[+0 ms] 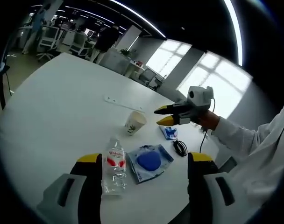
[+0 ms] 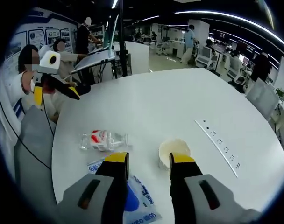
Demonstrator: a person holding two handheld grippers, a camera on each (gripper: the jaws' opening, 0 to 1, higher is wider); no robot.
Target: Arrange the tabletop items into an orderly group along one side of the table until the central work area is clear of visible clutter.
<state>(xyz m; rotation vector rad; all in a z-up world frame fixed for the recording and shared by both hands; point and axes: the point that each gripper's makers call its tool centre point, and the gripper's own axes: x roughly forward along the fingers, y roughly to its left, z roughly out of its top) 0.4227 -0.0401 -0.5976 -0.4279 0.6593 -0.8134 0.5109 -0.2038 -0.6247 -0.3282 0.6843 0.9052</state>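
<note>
We are hovering the left gripper (image 1: 144, 165), jaws spread, over the lying water bottle (image 1: 115, 164) beside the blue packet (image 1: 150, 161). The right gripper (image 2: 149, 161), jaws parted, is nearing the paper cup (image 2: 174, 151); a clumsy nudge could topple it.

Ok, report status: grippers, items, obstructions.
Left gripper open above bottle. Right gripper open beside cup. Blue packet, black cable ungrouped. Nothing blocking.
</note>
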